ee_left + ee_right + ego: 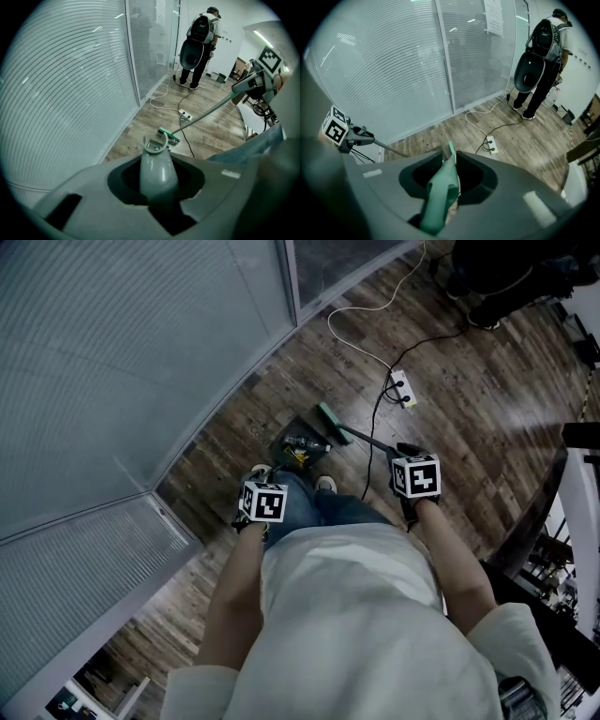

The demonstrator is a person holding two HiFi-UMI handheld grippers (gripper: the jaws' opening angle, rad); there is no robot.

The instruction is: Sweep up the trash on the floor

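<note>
A dark dustpan (302,440) stands on the wooden floor just ahead of the person's shoes, with small yellowish trash (298,454) inside. The broom's green head (331,417) rests at the pan's far right edge. My left gripper (262,504) is shut on the grey dustpan handle (158,169), which runs down to the pan (153,146). My right gripper (413,480) is shut on the green broom handle (440,194); its thin shaft (206,114) slants down to the broom head (168,136).
A glass wall with blinds (122,362) runs along the left. A white power strip (403,388) and its cables lie on the floor beyond the broom. A person with a backpack (199,42) stands farther off. A dark table edge (548,498) is at the right.
</note>
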